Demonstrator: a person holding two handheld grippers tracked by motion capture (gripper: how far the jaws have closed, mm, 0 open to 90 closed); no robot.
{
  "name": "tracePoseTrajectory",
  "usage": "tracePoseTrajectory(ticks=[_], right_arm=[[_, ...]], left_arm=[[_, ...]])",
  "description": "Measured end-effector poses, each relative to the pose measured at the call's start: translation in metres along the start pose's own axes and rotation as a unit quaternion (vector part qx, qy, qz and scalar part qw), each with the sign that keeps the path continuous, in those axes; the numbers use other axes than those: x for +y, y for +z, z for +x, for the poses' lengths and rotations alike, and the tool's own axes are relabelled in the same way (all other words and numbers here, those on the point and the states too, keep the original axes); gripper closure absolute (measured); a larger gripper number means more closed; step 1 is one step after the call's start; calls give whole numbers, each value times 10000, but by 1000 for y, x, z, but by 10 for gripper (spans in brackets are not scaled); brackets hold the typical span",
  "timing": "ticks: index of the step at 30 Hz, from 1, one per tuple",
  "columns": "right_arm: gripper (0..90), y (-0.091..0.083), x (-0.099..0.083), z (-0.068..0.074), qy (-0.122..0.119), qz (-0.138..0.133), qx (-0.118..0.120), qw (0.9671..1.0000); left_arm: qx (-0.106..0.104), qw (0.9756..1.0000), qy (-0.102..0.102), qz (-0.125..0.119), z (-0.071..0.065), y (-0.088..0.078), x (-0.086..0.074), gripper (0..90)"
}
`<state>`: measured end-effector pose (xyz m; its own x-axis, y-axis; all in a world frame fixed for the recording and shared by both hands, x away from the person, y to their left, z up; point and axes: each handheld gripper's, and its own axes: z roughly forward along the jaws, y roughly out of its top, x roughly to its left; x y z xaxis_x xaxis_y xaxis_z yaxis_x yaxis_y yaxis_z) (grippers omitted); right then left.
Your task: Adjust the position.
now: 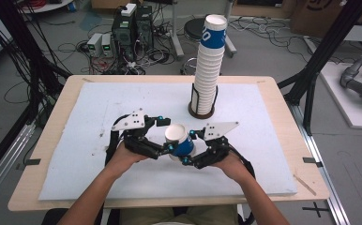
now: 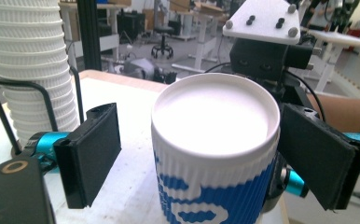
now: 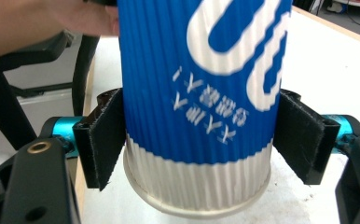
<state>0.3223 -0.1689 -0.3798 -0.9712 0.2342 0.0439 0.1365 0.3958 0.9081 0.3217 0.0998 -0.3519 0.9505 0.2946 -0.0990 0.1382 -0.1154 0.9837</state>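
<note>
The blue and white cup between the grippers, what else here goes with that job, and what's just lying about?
In the job:
- blue and white cup
- right gripper, jaws against the cup's sides
- left gripper, jaws open either side of the cup
- stack of cups in its black holder

Lying about:
- computer boxes on the floor
- stool
- floor cables

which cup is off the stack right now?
The single blue-and-white cup between the two grippers, near the table's front, with the right gripper clamped on it. Every other cup sits nested in the tall stack in the black holder.
</note>
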Motion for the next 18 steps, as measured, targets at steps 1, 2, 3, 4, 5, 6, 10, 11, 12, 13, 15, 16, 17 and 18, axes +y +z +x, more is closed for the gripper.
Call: tracePoseTrajectory(ticks=[1,2,3,4,5,6,10,11,12,13,15,16,17,18], right_arm=[[235,0,0,0,-12,33,-7,10000],[235,0,1,1,-48,128,18,9999],[235,0,2,1,-54,202,11,9998],[235,0,2,1,-54,202,11,9998],[235,0,2,2,-69,260,17,9996],[237,0,4,3,-156,447,66,9989],[244,1,6,3,-213,558,123,9981],[244,1,6,3,-213,558,123,9981],[257,1,7,3,-188,566,185,9980],[257,1,7,3,-188,566,185,9980],[276,1,7,2,-145,567,209,9981],[279,1,6,0,-67,566,221,9981],[279,1,6,0,-67,566,221,9981],[279,0,6,-1,-32,551,237,9982]], left_arm=[[-27,10000,16,62,0,-1,1,141],[-113,9998,51,140,0,-2,3,141],[-171,9997,89,179,-1,-1,3,141],[-171,9997,89,179,-1,-1,3,141],[-220,9993,156,261,-2,-1,3,141],[-216,9988,206,385,-3,1,3,141],[-197,9978,192,611,-2,4,0,141],[-197,9978,192,611,-2,4,0,141],[-182,9974,204,669,-2,4,-1,141],[-182,9974,204,669,-2,4,-1,141],[-181,9978,165,612,-2,4,-1,141],[-231,9977,189,601,-2,2,0,141],[-231,9977,189,601,-2,2,0,141],[-232,9976,202,616,-1,1,0,141]])
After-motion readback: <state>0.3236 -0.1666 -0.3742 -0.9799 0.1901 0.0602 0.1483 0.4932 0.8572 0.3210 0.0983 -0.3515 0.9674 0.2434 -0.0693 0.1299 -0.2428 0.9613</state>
